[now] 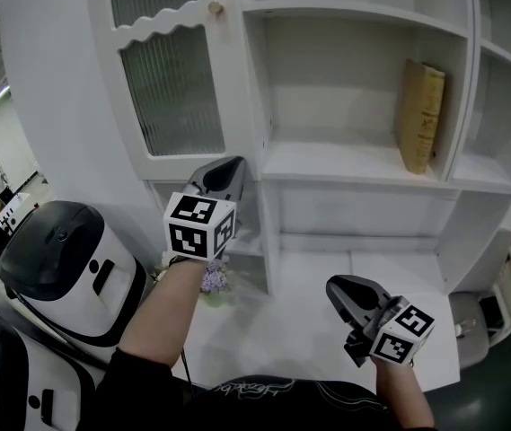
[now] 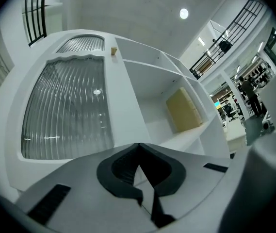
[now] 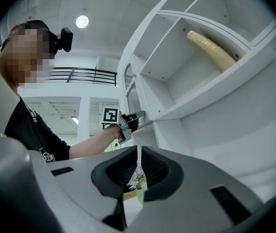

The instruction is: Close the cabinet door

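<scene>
My left hand-held gripper (image 1: 228,171) is up at the lower right corner of the cabinet door (image 1: 170,88), with its jaws fully together and nothing between them. I judge that deliberate: closed jaws make one blunt nose for pushing on the frame, so I need no grip on the small knob (image 1: 215,9) high on the door's right edge. The door, with its ribbed glass panes, stands at the left of the cabinet (image 1: 363,209), and its free edge lies right beside the upright of the open shelf compartment (image 1: 345,164). In the right gripper view it looks about in line with the cabinet front. I cannot tell whether a sliver of gap remains, or whether my tip touches the wood. My right hand-held gripper (image 1: 340,293) hangs low and well apart from the door, jaws also together and empty (the flowers seen past them are far behind, not held). It is out of the door's way, since this looks like a one-handed job. As for what is stored, the shelf compartment holds a single tan book (image 1: 419,115), standing on end and leaning towards its right wall. A small pot of flowers (image 1: 215,281) sits low beneath the door, partly behind my left wrist. What lies behind the ribbed glass I cannot make out.
</scene>
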`<move>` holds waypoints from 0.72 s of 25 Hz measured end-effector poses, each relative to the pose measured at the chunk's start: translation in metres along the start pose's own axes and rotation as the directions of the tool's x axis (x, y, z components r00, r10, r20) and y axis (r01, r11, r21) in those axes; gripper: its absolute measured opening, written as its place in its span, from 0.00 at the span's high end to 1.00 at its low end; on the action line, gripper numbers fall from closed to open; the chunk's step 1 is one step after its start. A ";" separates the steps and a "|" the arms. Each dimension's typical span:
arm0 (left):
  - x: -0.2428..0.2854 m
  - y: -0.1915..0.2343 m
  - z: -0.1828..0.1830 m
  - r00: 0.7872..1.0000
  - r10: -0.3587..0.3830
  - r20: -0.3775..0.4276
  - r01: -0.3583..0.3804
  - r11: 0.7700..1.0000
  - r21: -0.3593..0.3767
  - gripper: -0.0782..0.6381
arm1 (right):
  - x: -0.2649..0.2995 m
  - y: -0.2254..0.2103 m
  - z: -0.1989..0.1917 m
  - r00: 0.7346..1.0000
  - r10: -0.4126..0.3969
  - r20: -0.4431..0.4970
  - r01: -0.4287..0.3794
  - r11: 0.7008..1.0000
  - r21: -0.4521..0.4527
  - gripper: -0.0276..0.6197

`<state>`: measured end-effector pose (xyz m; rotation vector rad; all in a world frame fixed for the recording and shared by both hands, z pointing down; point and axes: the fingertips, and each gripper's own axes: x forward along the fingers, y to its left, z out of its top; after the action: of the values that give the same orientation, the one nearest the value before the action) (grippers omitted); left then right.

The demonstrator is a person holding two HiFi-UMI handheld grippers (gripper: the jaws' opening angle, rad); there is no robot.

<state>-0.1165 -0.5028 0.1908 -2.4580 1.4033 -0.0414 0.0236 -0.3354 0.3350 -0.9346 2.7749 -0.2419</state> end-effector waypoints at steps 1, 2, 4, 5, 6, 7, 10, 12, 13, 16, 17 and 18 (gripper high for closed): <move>0.000 0.000 0.000 1.000 0.000 0.000 0.000 1.000 0.003 0.86 | 0.001 -0.001 0.000 1.000 0.001 -0.002 -0.001 1.000 0.001 0.87; 0.001 0.000 0.000 1.000 -0.003 0.001 0.003 1.000 -0.001 0.86 | 0.002 -0.002 -0.001 1.000 0.002 -0.004 -0.002 1.000 0.003 0.87; 0.001 0.000 0.000 1.000 -0.009 0.001 0.009 1.000 -0.009 0.86 | 0.004 -0.003 -0.002 1.000 0.007 -0.008 -0.007 1.000 0.007 0.87; 0.001 0.000 0.000 1.000 -0.011 0.002 0.011 1.000 -0.008 0.86 | 0.005 -0.002 -0.003 1.000 0.010 -0.010 -0.010 1.000 0.007 0.87; 0.001 0.000 0.000 1.000 -0.013 0.004 0.013 1.000 -0.007 0.86 | 0.005 -0.002 -0.003 1.000 0.014 -0.012 -0.014 1.000 0.007 0.87; 0.001 0.000 0.000 1.000 -0.015 0.006 0.015 1.000 -0.009 0.86 | 0.005 -0.001 -0.004 1.000 0.016 -0.014 -0.016 1.000 0.006 0.87; 0.001 0.000 -0.001 1.000 -0.012 0.003 0.013 1.000 -0.020 0.86 | 0.003 0.001 -0.005 1.000 0.020 -0.016 -0.020 1.000 0.004 0.87; 0.000 0.000 -0.001 1.000 -0.011 0.000 0.011 0.999 -0.037 0.86 | 0.000 0.004 -0.004 1.000 0.020 -0.016 -0.020 1.000 0.001 0.87; 0.000 0.001 -0.001 1.000 -0.013 0.000 0.013 0.998 -0.056 0.86 | -0.002 0.006 -0.003 1.000 0.019 -0.016 -0.020 1.000 -0.002 0.87; -0.002 0.001 0.000 1.000 -0.015 -0.004 0.014 0.994 -0.112 0.86 | -0.010 0.010 -0.001 1.000 0.011 -0.015 -0.011 1.000 -0.007 0.87; -0.003 0.001 0.000 1.000 -0.012 -0.006 0.011 0.993 -0.121 0.86 | -0.014 0.011 -0.001 1.000 0.008 -0.014 -0.008 1.000 -0.006 0.87; -0.005 0.000 0.001 1.000 -0.007 -0.007 0.006 0.992 -0.128 0.86 | -0.017 0.011 -0.002 1.000 0.006 -0.014 -0.006 1.000 -0.005 0.87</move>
<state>-0.1190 -0.4988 0.1904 -2.5684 1.4425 0.0402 0.0298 -0.3160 0.3364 -0.9295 2.7920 -0.2423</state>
